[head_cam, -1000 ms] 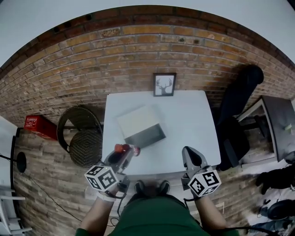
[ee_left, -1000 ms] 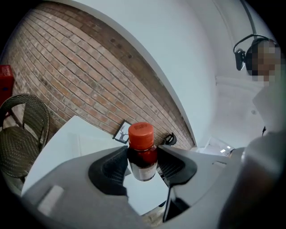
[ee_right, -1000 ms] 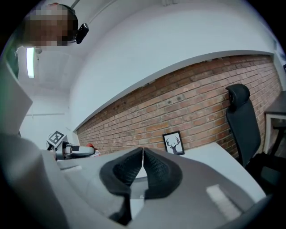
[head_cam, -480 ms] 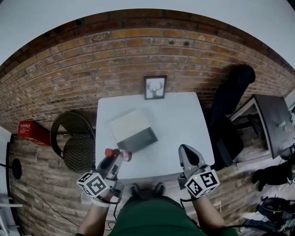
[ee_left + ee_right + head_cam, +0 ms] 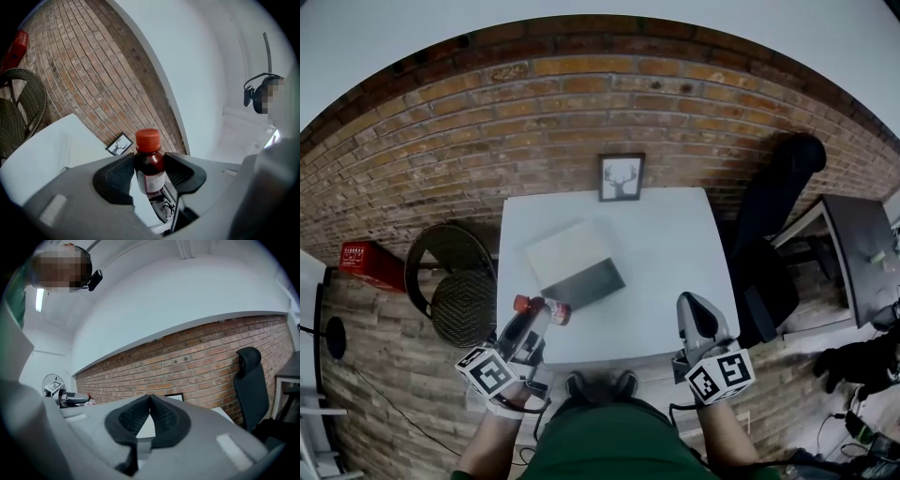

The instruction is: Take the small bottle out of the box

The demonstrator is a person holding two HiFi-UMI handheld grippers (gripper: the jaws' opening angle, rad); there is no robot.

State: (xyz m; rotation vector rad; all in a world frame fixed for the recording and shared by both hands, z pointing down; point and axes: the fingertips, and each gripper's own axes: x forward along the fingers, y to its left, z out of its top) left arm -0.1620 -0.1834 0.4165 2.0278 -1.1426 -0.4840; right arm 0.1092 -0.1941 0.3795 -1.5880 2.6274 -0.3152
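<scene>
The white square table carries two things: a pale box with a dark grey open side, left of centre, and a small black-framed deer picture upright at its far edge.

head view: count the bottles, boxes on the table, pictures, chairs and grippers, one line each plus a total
bottle: 1
box: 1
picture: 1
chairs: 2, wicker chair, black chair
grippers: 2, left gripper, right gripper
total: 7
</scene>
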